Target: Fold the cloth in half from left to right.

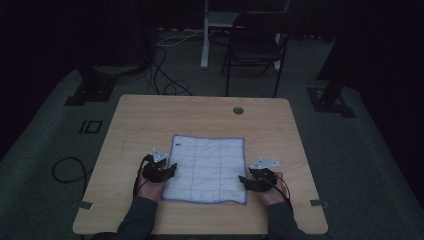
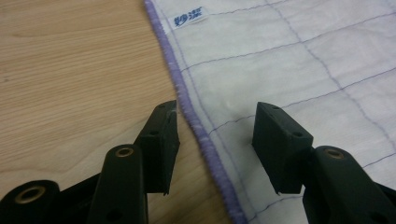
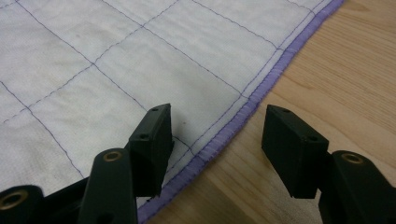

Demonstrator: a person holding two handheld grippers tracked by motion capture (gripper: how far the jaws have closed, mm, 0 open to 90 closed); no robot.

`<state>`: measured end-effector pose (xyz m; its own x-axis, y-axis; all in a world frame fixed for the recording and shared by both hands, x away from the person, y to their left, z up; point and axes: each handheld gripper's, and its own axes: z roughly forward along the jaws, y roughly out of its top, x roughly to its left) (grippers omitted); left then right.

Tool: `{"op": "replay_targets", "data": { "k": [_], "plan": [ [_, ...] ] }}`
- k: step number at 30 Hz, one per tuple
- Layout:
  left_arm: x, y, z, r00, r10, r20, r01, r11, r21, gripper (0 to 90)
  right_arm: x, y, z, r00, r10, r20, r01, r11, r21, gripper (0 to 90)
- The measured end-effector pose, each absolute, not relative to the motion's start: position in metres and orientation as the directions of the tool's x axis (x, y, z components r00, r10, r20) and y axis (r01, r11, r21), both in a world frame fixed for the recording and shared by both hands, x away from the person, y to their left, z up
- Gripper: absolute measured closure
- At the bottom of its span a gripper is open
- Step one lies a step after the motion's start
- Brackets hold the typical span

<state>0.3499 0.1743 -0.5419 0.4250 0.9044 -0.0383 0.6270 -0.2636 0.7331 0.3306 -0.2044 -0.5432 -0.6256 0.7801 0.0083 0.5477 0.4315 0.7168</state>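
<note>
A white cloth (image 1: 207, 169) with purple grid lines and a purple hem lies flat on the wooden table (image 1: 150, 120). My left gripper (image 1: 170, 170) rests at the cloth's left edge, open, its jaws straddling the purple hem (image 2: 196, 126) with nothing pinched. A small printed label (image 2: 189, 17) sits near the cloth's far left corner. My right gripper (image 1: 243, 181) stands open at the cloth's right edge near the front corner; in the right gripper view (image 3: 215, 140) its jaws straddle the hem (image 3: 243, 114), one over the cloth, one over bare wood.
A round cable hole (image 1: 238, 110) is in the table's far side. A dark chair (image 1: 255, 45) and a white post (image 1: 205, 35) stand beyond the table. Cables (image 1: 165, 75) trail across the floor.
</note>
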Motion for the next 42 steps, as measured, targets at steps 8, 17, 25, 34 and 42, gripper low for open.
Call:
{"op": "replay_targets", "data": {
  "k": [8, 17, 25, 34, 42],
  "plan": [
    [0.352, 0.169, -0.543, 0.443, 0.895, -0.058, 0.618, -0.258, 0.742, 49.0, 0.331, -0.204, -0.543, -0.625, 0.781, 0.008, 0.548, 0.431, 0.717, 43.0],
    [0.354, 0.168, -0.542, 0.443, 0.895, -0.041, 0.621, -0.274, 0.734, 65.5, 0.329, -0.201, -0.539, -0.619, 0.786, -0.006, 0.515, 0.411, 0.752, 57.1],
    [0.352, 0.164, -0.54, 0.484, 0.875, -0.019, 0.608, -0.32, 0.726, 86.3, 0.335, -0.204, -0.537, -0.607, 0.795, 0.009, 0.51, 0.381, 0.771, 68.7],
    [0.357, 0.172, -0.54, 0.485, 0.874, -0.018, 0.61, -0.324, 0.723, 87.2, 0.34, -0.205, -0.539, -0.602, 0.798, 0.008, 0.511, 0.377, 0.773, 78.4],
    [0.359, 0.177, -0.54, 0.471, 0.882, -0.033, 0.62, -0.304, 0.723, 87.4, 0.348, -0.196, -0.542, -0.623, 0.782, 0.002, 0.503, 0.398, 0.767, 82.6]
  ]
}}
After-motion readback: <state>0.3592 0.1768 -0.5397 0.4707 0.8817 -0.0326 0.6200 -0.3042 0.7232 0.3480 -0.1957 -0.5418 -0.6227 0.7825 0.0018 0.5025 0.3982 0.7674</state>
